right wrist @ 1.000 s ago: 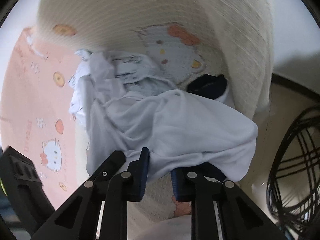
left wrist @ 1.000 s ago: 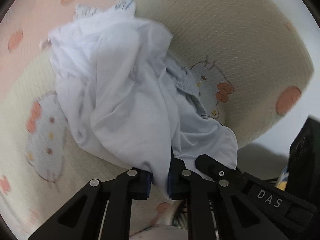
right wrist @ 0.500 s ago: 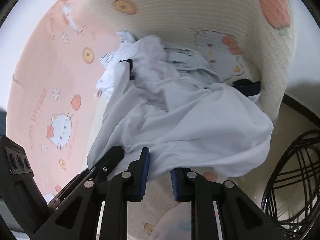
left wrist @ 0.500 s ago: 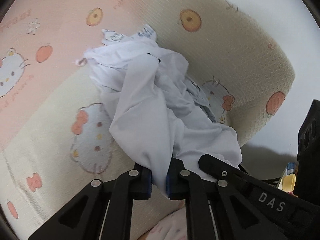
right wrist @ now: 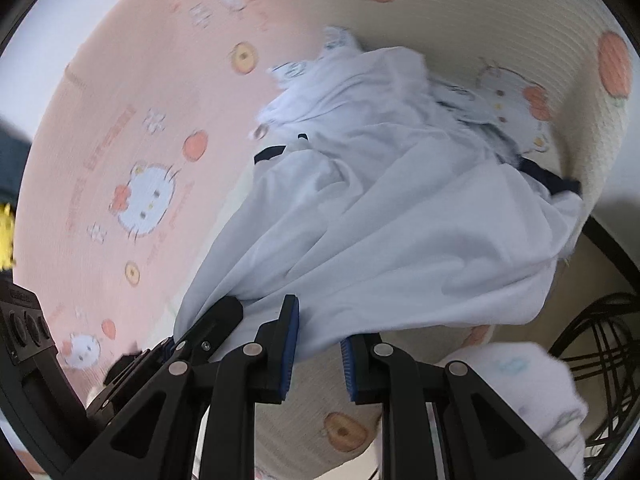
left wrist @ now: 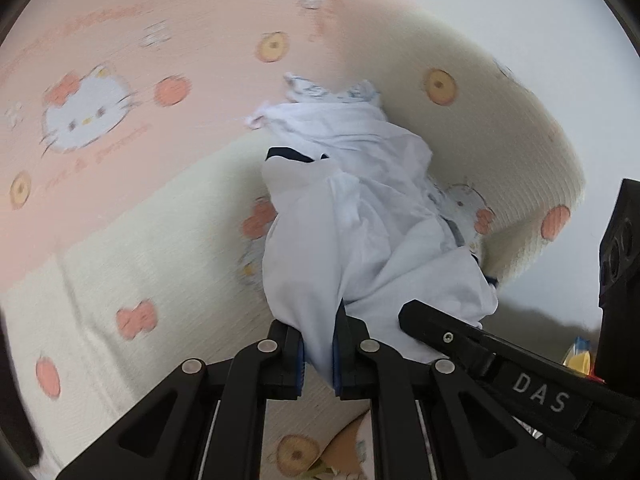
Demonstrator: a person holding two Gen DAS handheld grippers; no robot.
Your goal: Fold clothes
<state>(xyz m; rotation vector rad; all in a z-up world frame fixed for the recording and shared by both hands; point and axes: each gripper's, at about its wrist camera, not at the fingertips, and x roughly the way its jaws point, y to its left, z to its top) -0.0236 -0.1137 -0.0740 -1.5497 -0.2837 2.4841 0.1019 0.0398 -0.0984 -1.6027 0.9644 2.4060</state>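
A crumpled white garment with navy trim hangs lifted over a cartoon-cat bed cover. My left gripper is shut on one bunched edge of it. In the right wrist view the same garment spreads wide, and my right gripper is shut on its lower hem. The two grippers sit close together: the left gripper shows at lower left there, and a finger of the right one shows beside the left. The far end of the garment still rests on a small printed cloth.
The pink and cream cover ends at an edge on the right. Beyond it stands a black wire basket. A pale folded cloth lies near the lower right. A yellow object sits at the far left.
Both grippers have risen and pulled back together, drawing the white garment up off the pile and stretching it out. Navy trim has come into view. Both grips are unchanged.
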